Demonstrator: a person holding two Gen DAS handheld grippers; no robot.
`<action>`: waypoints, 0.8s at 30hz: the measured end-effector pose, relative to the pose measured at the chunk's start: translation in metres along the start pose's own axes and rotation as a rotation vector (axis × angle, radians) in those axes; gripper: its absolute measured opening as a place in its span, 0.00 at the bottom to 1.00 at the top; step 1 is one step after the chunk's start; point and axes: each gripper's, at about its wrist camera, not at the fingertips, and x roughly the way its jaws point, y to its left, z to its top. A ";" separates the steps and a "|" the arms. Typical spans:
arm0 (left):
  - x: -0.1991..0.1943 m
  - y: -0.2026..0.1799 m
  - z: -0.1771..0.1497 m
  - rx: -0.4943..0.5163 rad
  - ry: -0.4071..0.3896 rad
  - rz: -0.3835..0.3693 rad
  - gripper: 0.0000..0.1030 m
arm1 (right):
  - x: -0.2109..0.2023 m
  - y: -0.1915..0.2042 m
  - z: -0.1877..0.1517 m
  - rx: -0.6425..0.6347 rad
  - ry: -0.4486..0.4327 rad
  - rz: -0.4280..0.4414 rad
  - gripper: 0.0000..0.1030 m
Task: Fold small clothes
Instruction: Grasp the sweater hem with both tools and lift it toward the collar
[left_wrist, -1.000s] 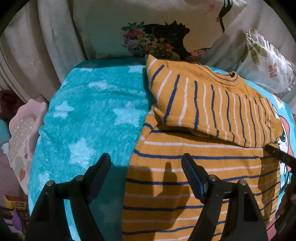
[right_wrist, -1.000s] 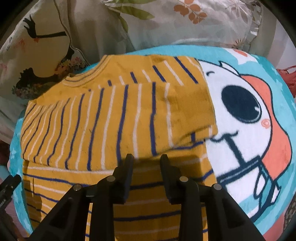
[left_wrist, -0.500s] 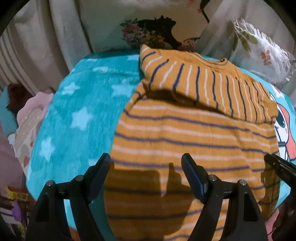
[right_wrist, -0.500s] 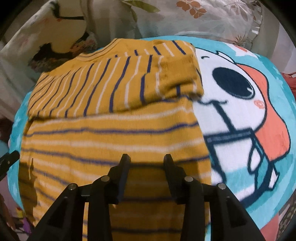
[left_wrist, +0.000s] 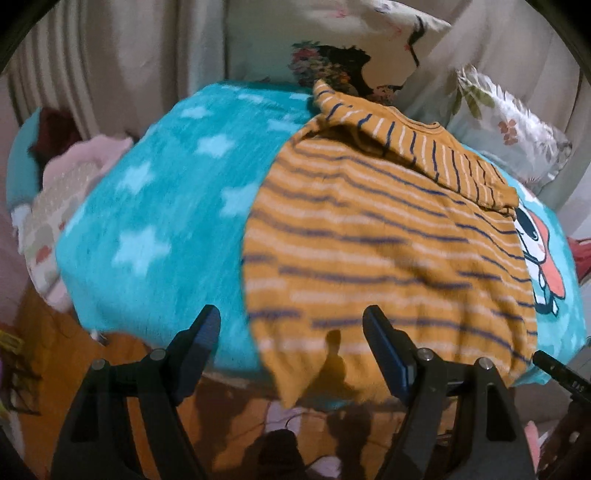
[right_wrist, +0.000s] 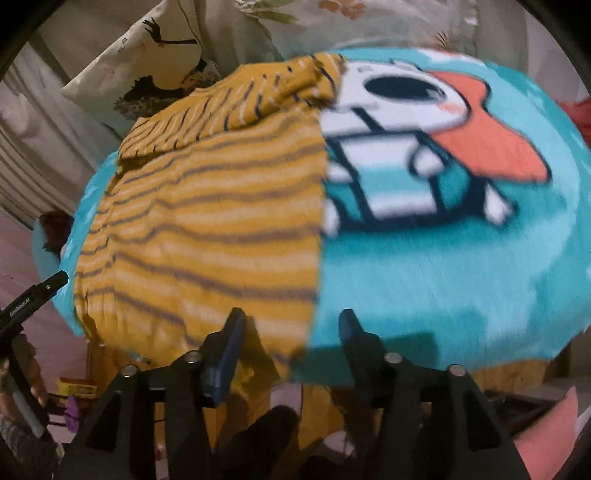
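A mustard-yellow sweater with blue and white stripes (left_wrist: 384, 251) lies flat on a teal blanket (left_wrist: 159, 221), its sleeves folded across the chest at the far end. Its hem hangs a little over the blanket's near edge. It also shows in the right wrist view (right_wrist: 214, 221). My left gripper (left_wrist: 291, 336) is open and empty, just off the near edge by the hem's left corner. My right gripper (right_wrist: 291, 332) is open and empty, at the hem's right corner.
The teal blanket (right_wrist: 443, 277) carries a white and orange cartoon figure (right_wrist: 424, 122) on its right side. Patterned pillows (left_wrist: 509, 129) stand behind it. A pink cushion (left_wrist: 62, 184) lies at the left. The floor lies below the near edge.
Both grippers have drawn back from over the sweater to beyond its hem at the blanket's near edge. The right gripper's jaws have opened wider.
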 end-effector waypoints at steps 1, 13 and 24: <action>0.001 0.006 -0.007 -0.020 0.001 -0.013 0.77 | 0.000 -0.003 -0.006 0.007 -0.003 0.007 0.58; 0.008 0.075 -0.001 -0.281 -0.060 -0.095 0.79 | 0.042 0.013 -0.023 0.123 0.093 0.201 0.61; 0.032 0.049 -0.001 -0.196 0.003 -0.220 0.87 | 0.058 0.016 -0.018 0.155 0.152 0.243 0.59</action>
